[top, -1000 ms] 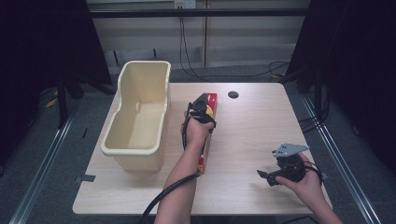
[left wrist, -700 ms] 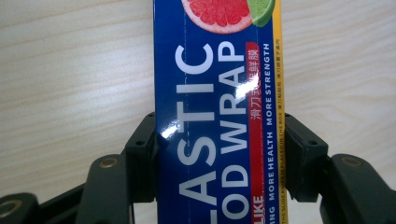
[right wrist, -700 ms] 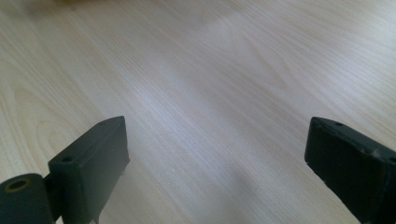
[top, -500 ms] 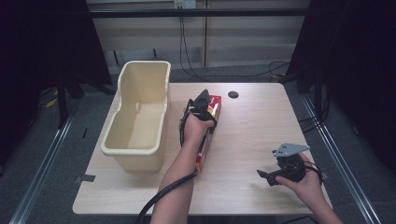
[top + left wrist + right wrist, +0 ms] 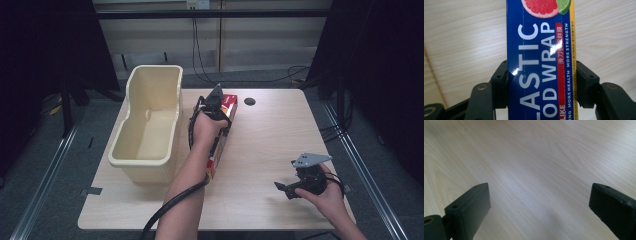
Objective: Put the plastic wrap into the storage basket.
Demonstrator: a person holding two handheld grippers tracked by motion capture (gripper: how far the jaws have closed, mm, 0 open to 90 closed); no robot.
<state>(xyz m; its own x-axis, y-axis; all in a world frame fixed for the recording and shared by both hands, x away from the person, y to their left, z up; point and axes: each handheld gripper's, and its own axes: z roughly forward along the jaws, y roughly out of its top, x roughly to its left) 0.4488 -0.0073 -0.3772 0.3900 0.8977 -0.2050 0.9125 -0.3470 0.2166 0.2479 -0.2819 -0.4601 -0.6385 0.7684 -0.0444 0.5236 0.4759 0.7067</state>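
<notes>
A long plastic food wrap box [image 5: 230, 105] is off the wooden table [image 5: 270, 135], its far end red and its near end hanging low beside my left forearm. My left gripper [image 5: 220, 107] is shut on it from above. In the left gripper view the blue box [image 5: 539, 37] runs up between the jaws, and both pads [image 5: 500, 75] press on its sides. My right gripper [image 5: 283, 190] rests in the person's hand near the table's front right corner, pointing left. In the right gripper view the right gripper [image 5: 540, 192] is open over bare wood.
A cream plastic tub [image 5: 150, 120] with nothing in it stands on the left side of the table, just left of the box. A dark round cable hole [image 5: 250, 101] sits at the far edge. Cables trail from both grippers.
My left gripper has risen with the box, which has left the tabletop. The right hand has not moved.
</notes>
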